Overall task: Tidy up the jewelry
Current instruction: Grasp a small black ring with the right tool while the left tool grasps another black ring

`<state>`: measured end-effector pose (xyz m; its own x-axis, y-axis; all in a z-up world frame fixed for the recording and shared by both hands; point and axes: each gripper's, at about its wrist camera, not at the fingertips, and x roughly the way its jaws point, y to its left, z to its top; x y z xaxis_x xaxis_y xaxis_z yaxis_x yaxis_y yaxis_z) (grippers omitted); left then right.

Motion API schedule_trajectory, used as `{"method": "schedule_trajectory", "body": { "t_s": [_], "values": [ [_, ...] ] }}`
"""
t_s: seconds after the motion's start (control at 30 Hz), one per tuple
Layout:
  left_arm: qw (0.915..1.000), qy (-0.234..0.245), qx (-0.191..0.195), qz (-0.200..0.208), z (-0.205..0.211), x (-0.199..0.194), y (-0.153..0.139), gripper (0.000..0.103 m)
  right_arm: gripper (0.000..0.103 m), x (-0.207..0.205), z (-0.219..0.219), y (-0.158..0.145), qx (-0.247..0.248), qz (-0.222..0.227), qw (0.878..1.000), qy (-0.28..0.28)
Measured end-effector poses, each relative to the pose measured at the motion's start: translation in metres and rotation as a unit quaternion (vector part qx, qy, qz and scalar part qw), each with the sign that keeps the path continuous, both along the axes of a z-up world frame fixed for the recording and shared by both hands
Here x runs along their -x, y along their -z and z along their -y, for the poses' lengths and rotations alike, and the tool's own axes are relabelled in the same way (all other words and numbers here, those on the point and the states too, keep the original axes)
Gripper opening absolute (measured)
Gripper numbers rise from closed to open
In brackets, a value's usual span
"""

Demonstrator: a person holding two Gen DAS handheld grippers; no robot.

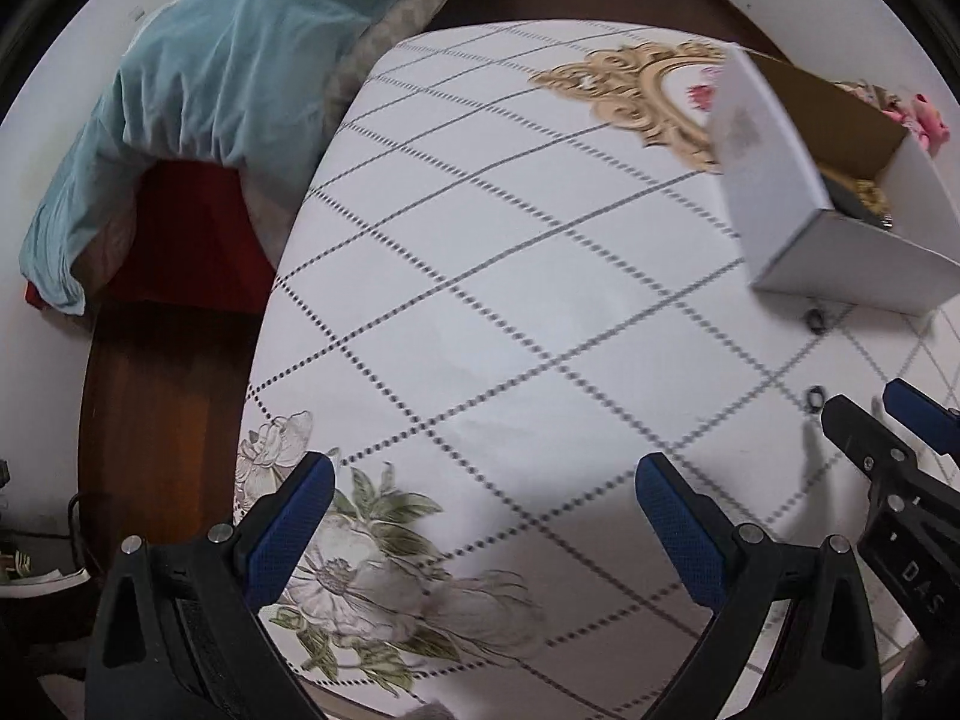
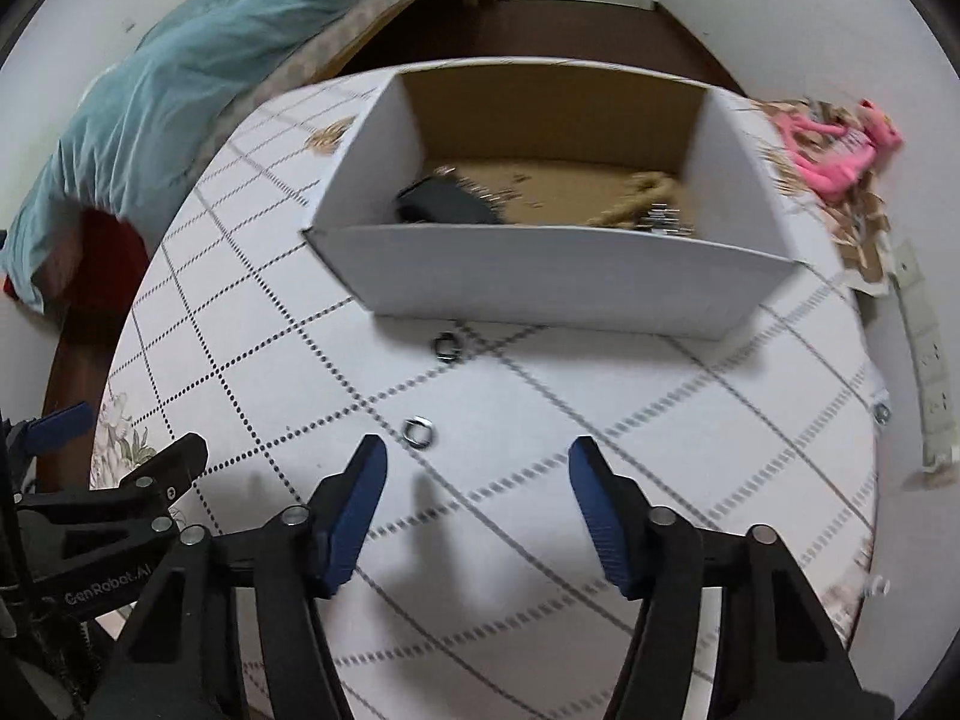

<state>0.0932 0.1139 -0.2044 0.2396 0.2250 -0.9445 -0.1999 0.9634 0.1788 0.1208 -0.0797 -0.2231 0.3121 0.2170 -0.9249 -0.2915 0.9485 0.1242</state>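
Note:
Two small metal rings lie on the checked tablecloth: one ring (image 2: pixel 420 432) just ahead of my right gripper's left fingertip, the other ring (image 2: pixel 446 347) close to the front wall of a white cardboard box (image 2: pixel 540 282). The box holds a dark case (image 2: pixel 447 204), a gold chain (image 2: pixel 642 195) and small silver pieces. My right gripper (image 2: pixel 477 456) hangs open above the cloth with nothing between its blue pads. My left gripper (image 1: pixel 485 477) is open wide over bare cloth, left of the rings (image 1: pixel 814 399) and the box (image 1: pixel 780 192).
A gold ornate mirror frame (image 1: pixel 636 90) lies behind the box. Pink items (image 2: pixel 840 150) and cardboard scraps sit at the table's right edge. A bed with a teal blanket (image 1: pixel 210 90) stands to the left, past the table edge. Another small ring (image 2: pixel 882 414) lies far right.

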Motion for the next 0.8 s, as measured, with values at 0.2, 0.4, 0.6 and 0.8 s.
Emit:
{"method": "schedule_trajectory", "body": {
  "t_s": [0.2, 0.4, 0.6, 0.8],
  "values": [
    [1.0, -0.008, -0.003, -0.004, -0.014, 0.0, 0.004, 0.102, 0.046, -0.003, -0.022, 0.013, 0.01, 0.011, 1.0, -0.023],
    [1.0, -0.006, -0.002, -0.003, -0.01, -0.005, 0.004, 0.103, 0.012, -0.003, -0.021, 0.012, 0.015, 0.03, 0.999, -0.033],
    [0.9992, 0.02, 0.024, 0.023, 0.026, -0.016, -0.009, 0.102, 0.012, -0.003, 0.032, -0.005, -0.009, 0.037, 0.999, 0.033],
    [0.9949, 0.052, 0.076, 0.042, 0.084, -0.036, -0.007, 0.102, 0.012, -0.008, 0.106, -0.005, 0.001, 0.037, 0.991, 0.127]
  ]
}}
